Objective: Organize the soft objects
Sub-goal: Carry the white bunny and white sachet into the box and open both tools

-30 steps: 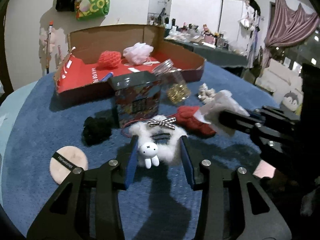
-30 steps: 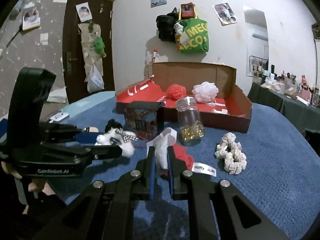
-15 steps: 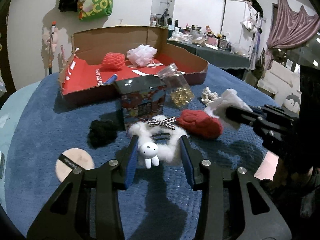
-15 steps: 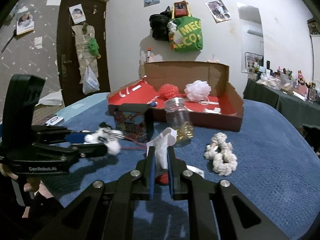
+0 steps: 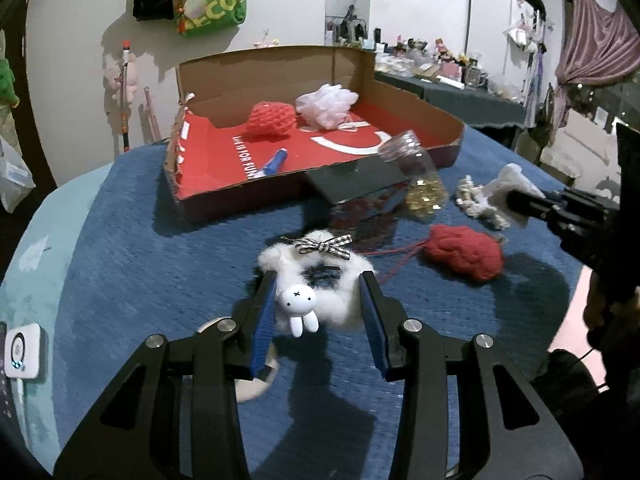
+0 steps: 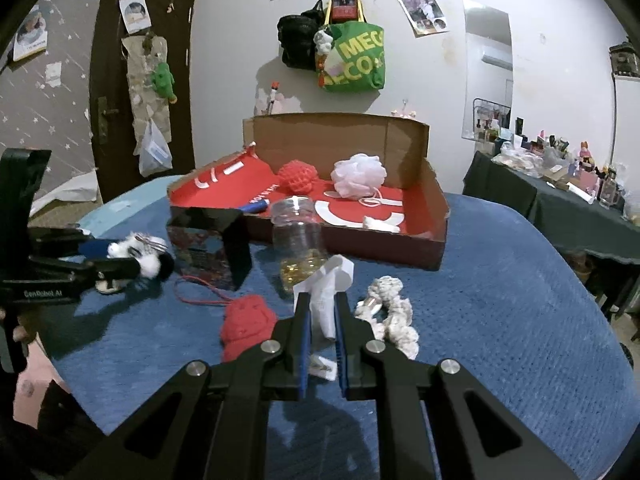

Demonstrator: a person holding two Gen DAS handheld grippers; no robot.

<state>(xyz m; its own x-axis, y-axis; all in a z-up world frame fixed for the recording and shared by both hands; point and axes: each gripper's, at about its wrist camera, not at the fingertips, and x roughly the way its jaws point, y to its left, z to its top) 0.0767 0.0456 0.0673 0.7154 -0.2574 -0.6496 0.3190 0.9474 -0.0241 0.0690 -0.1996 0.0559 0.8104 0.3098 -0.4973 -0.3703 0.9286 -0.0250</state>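
Observation:
My left gripper (image 5: 318, 316) is shut on a white fluffy scrunchie (image 5: 320, 284) with a bunny charm and checked bow, held above the blue tablecloth; it also shows in the right wrist view (image 6: 138, 256). My right gripper (image 6: 320, 332) is shut on a white crumpled cloth (image 6: 330, 288), seen at the right in the left wrist view (image 5: 510, 192). A red knitted item (image 5: 464, 252) lies on the table between them (image 6: 246, 326). A red mesh puff (image 5: 272, 118) and a pale pink bath puff (image 5: 326, 104) sit in the open cardboard box (image 5: 420, 100).
A dark patterned tin (image 6: 208, 248), a clear jar with yellow beads (image 6: 298, 244) and a cream rope knot (image 6: 390, 316) stand before the box. A blue pen (image 5: 274, 162) lies in the box. A round powder puff (image 5: 256, 376) lies under my left gripper.
Both grippers have risen with their loads. The left one moved up and forward with the scrunchie; the black pom-pom has left its view. The right one lifted the cloth clear of the red knit.

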